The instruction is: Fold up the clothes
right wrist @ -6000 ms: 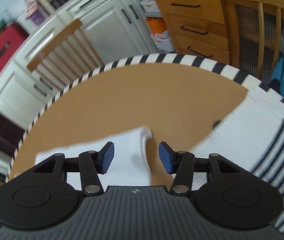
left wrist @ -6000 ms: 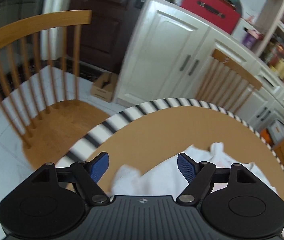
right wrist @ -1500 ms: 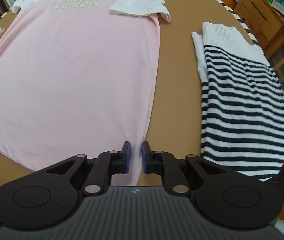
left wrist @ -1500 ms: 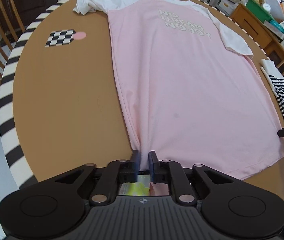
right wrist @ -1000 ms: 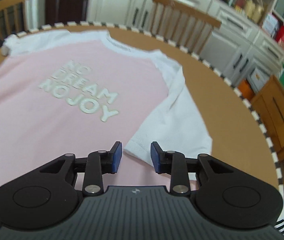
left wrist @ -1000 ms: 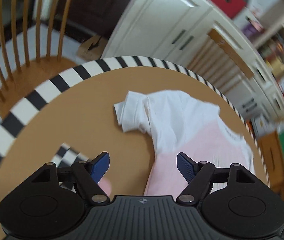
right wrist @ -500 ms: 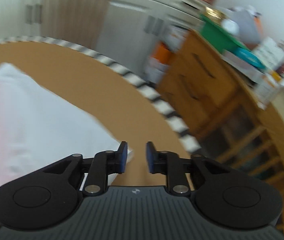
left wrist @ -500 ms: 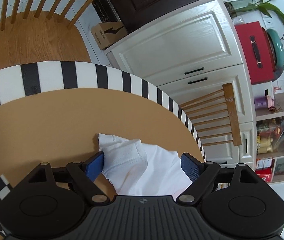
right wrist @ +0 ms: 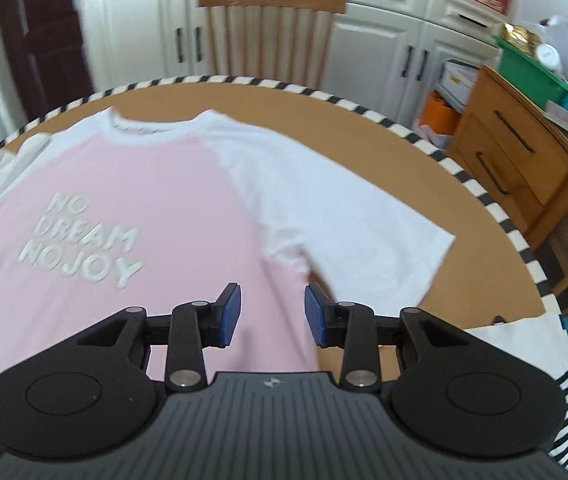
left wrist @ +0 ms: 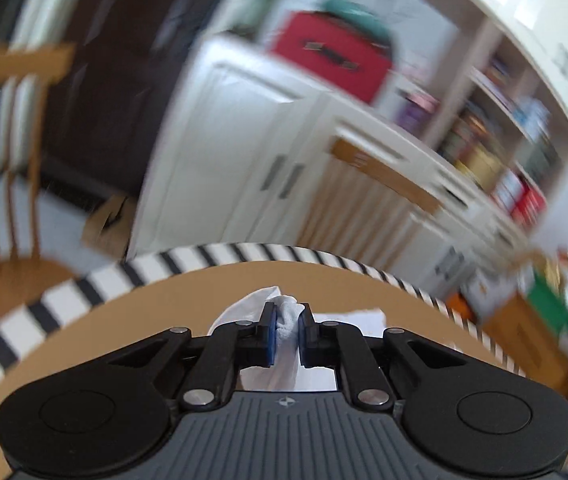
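Observation:
A pink T-shirt [right wrist: 144, 208] with white sleeves and white lettering lies flat on the round brown table [right wrist: 364, 128]. In the left wrist view, my left gripper [left wrist: 287, 309] is closing its jaws on a bunched bit of the shirt's left white sleeve [left wrist: 250, 306], and the blue pads press on the cloth near the table's far edge. My right gripper [right wrist: 272, 300] hovers over the shirt beside the right white sleeve [right wrist: 348, 216]. Its jaws are opening, with nothing pinched between them.
A black-and-white striped garment [right wrist: 564, 420] lies at the table's right edge. Wooden chairs [right wrist: 268, 32] [left wrist: 8, 152] stand around the striped table rim [left wrist: 84, 284]. White cabinets [left wrist: 244, 140] stand behind, and a wooden drawer chest [right wrist: 524, 160] is to the right.
The left jaws went from wide around the white sleeve to pinching it, and the view tilted up. The right gripper swung back from the table's edge to over the shirt and its jaws widened.

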Tool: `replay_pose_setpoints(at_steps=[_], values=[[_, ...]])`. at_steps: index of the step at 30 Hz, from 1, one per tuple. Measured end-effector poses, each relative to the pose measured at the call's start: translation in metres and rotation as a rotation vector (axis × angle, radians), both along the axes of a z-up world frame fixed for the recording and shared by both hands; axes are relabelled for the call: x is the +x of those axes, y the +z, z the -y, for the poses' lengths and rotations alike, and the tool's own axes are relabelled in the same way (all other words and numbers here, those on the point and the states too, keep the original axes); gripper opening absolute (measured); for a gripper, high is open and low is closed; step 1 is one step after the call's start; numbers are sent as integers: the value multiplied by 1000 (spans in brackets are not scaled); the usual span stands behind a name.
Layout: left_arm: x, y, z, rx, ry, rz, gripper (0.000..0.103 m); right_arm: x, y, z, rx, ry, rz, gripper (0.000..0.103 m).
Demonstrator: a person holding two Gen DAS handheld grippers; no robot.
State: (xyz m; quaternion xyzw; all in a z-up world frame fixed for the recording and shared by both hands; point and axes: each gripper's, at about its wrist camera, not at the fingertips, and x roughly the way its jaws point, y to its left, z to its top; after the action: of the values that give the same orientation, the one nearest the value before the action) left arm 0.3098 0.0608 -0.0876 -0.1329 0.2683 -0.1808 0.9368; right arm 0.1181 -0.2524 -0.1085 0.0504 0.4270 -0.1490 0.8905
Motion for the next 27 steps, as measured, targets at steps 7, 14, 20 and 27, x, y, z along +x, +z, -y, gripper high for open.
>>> replay_pose_setpoints(at_steps=[7, 14, 20, 27], values=[[-37, -6, -29, 215, 177, 37, 22, -9, 2, -10, -17, 17, -36, 37], [-54, -16, -96, 233, 444, -141, 33, -30, 8, -21, 4, 32, -46, 45], [-131, 1, -70, 71, 103, -273, 59, -66, 11, -50, 116, 130, -54, 45], [-247, -2, -31, 238, -56, -439, 70, -152, 6, -62, 94, 77, -181, 52]])
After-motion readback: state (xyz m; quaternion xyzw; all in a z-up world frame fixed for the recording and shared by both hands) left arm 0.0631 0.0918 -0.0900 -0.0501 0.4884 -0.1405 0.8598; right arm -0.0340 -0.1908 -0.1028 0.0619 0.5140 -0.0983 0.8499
